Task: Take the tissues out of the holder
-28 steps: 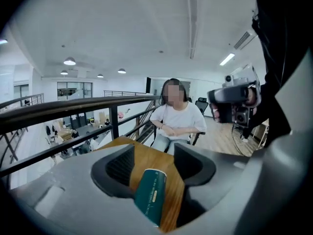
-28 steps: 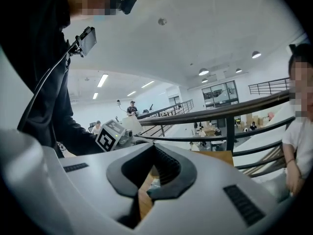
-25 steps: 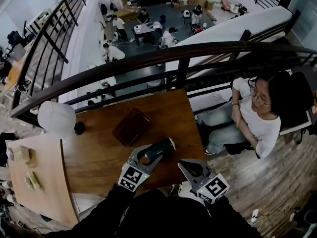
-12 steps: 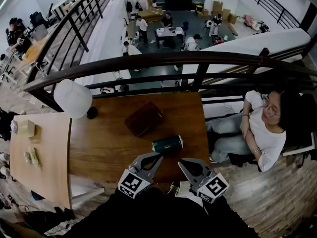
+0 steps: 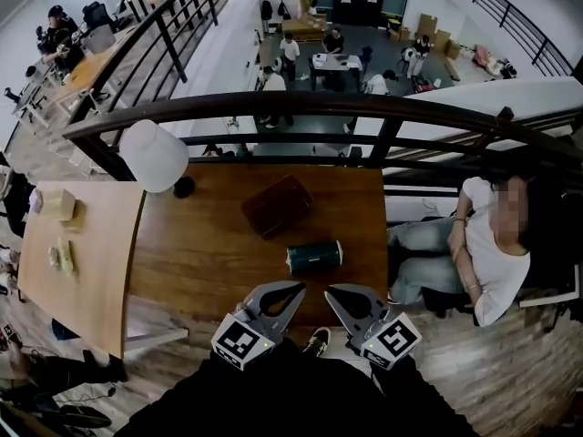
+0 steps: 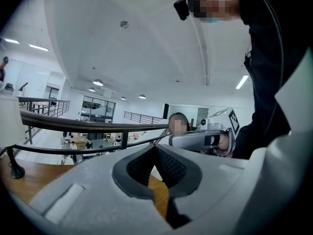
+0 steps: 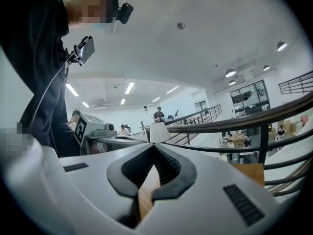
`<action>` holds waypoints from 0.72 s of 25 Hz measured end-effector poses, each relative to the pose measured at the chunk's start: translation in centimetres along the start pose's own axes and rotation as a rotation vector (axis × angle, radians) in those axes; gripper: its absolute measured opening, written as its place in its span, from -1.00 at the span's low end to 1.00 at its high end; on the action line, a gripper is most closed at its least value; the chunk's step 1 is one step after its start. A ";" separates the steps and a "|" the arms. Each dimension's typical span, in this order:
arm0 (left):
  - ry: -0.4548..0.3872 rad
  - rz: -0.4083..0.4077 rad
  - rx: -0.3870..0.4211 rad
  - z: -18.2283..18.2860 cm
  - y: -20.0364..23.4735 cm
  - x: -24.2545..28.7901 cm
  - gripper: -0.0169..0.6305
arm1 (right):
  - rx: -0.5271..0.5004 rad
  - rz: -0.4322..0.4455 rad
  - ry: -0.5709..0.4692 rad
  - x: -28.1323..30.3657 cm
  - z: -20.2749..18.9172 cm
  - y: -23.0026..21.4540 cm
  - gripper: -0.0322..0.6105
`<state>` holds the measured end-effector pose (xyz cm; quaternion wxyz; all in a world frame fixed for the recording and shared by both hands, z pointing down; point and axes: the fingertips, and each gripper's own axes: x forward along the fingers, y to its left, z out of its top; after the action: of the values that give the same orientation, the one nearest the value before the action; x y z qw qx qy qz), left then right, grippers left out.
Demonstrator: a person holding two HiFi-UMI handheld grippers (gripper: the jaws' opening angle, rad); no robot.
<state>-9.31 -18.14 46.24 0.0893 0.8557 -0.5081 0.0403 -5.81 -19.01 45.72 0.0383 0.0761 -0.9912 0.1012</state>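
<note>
The dark brown wooden tabletop (image 5: 200, 253) is carrying a brown rectangular case (image 5: 276, 205), and the dark green cylindrical tissue holder (image 5: 314, 257) is lying sideways at its 5 o'clock, apart. At the holder's 6 o'clock, the left gripper (image 5: 296, 289) and right gripper (image 5: 332, 292) are hovering empty, fingers pressed together.

Holder (image 5: 314, 257) on side on table (image 5: 200, 262); left claw (image 5: 293, 289), right claw (image 5: 333, 292) nearby, apart
</note>
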 end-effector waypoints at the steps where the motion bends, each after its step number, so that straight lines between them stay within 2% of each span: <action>1: -0.002 0.003 0.001 0.1 -0.3 -0.1 -0.92 | -0.003 0.006 -0.002 -0.1 0.2 0.2 -0.89; 8: -0.012 0.030 -0.002 0.4 -1.2 -0.6 -0.92 | -0.020 0.050 0.000 -0.4 0.4 1.0 -0.89; 12: -0.034 0.037 -0.037 1.0 -1.4 -1.0 -0.92 | -0.029 0.059 -0.004 -0.2 0.8 1.2 -0.89; 18: -0.046 0.041 -0.025 1.1 -1.3 -1.1 -0.92 | -0.035 0.065 -0.010 -0.2 0.8 1.0 -0.89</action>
<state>-8.70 -16.82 44.81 0.0875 0.8448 -0.5277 0.0162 -5.78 -18.17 44.76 0.0314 0.0434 -0.9950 0.0845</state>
